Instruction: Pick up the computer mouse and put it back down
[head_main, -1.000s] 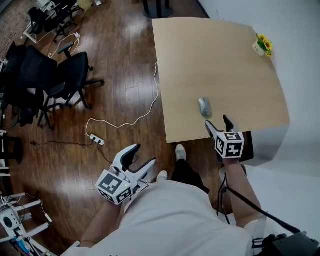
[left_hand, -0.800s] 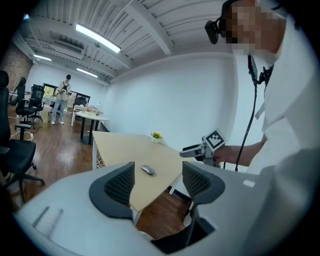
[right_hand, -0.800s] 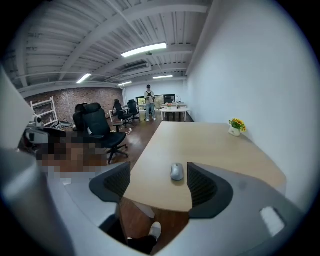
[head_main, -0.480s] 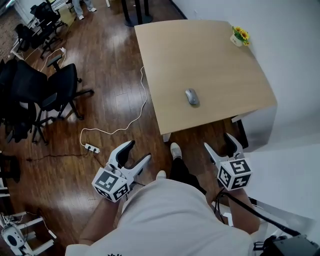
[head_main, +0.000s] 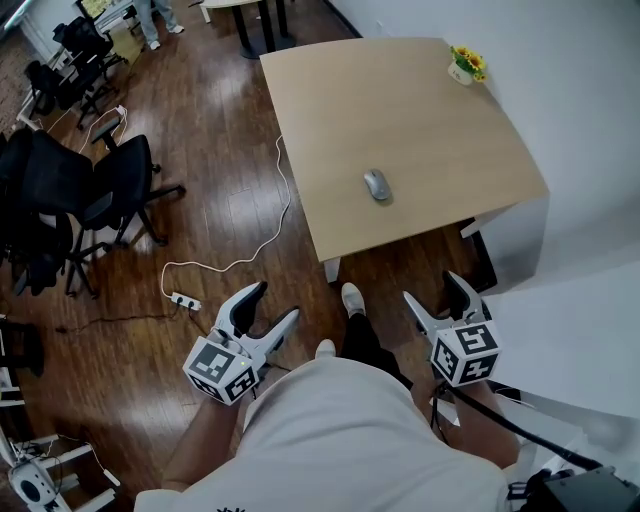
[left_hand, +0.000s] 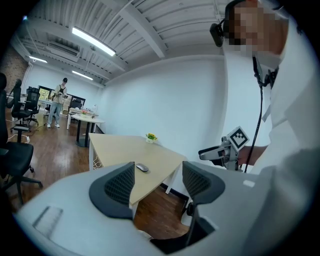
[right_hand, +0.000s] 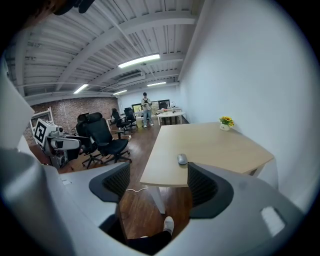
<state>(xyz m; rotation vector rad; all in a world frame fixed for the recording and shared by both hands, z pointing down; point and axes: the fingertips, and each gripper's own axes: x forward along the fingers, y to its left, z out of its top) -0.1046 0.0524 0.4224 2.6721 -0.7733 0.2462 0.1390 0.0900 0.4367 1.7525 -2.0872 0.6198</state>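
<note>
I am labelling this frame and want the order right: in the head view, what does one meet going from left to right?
Black office chairs → left gripper → computer mouse → right gripper. The flower pot is left out, as it overlaps the right gripper sideways.

light wood table (head_main: 430, 130) stands on the dark floor (head_main: 210, 200), mouse (head_main: 376, 184) near its front edge, flower pot (head_main: 462, 66) at the far corner.

Your left hand-held gripper (left_hand: 159, 181) hung with jaws apart and empty — beyond them the computer mouse (left_hand: 142, 167) lay on the table (left_hand: 115, 150), near its edge.
</note>
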